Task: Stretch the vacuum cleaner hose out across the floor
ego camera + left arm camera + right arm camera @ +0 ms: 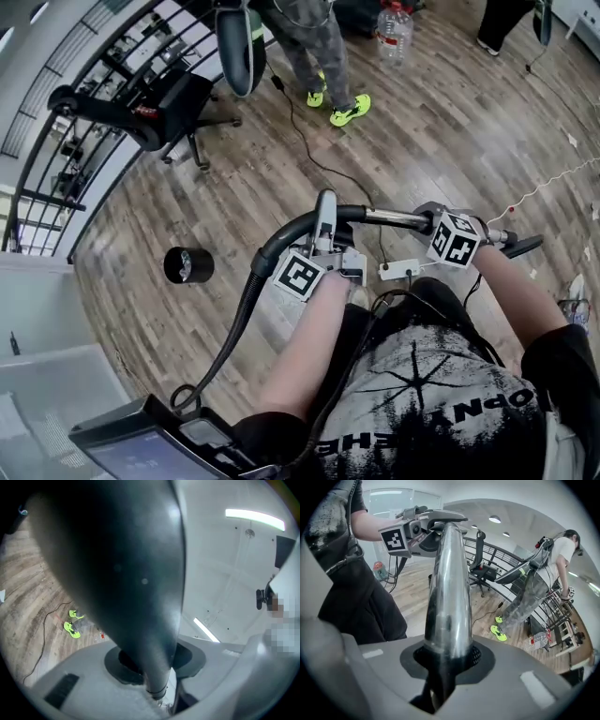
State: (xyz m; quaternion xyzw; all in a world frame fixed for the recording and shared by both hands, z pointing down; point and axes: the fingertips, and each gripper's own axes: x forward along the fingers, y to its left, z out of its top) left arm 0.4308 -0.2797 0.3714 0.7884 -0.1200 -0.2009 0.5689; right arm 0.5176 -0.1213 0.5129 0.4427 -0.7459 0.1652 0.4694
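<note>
Clamping black curved handle [122, 564]: left gripper [324, 225] | right gripper [422, 223] pinches chrome tube [449, 588] | hose [239, 323] droops below.

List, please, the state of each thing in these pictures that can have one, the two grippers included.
left gripper: shut on the dark hose handle.
right gripper: shut on the metal tube.
hose: hangs in a curve from the handle, not stretched out across the floor.
water bottle: upright on the floor.

Head view looks steeply down; both gripper views hug the wand [449, 597], sharing green shoes [499, 632].
</note>
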